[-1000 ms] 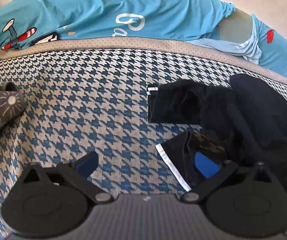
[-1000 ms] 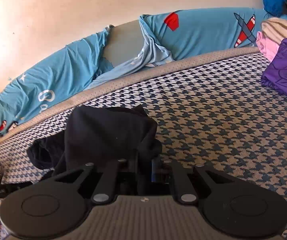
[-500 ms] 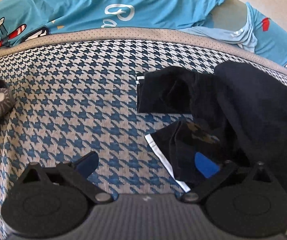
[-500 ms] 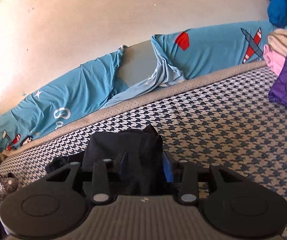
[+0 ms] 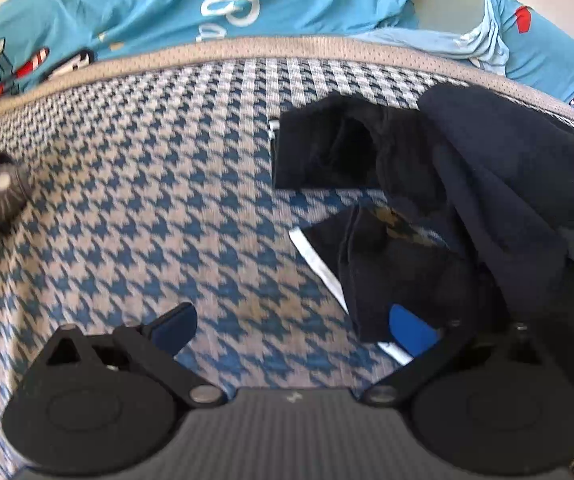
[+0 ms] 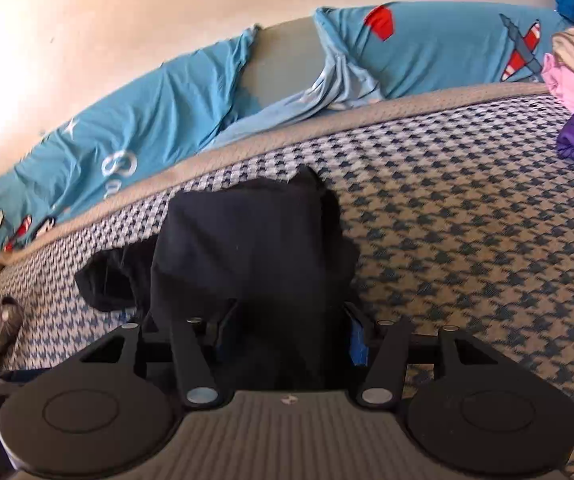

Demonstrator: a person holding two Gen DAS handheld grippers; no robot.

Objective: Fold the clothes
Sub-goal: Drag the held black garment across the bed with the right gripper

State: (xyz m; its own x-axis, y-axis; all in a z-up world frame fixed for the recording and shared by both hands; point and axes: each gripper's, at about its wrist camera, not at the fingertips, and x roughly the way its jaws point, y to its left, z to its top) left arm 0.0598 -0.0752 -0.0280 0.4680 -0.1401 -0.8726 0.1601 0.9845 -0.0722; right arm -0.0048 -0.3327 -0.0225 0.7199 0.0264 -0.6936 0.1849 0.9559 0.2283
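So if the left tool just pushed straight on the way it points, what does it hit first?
Probably bare mattress: the left tool is open over the houndstooth cover. The black garment overlaps only its right finger, though depth is unclear.

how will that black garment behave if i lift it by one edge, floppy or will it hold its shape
Probably floppy: the black garment already lies in soft bunched folds on the houndstooth bed cover. It likely drapes and unfolds when lifted, since loose flaps with a white trim spill sideways. It looks light, thin fabric.
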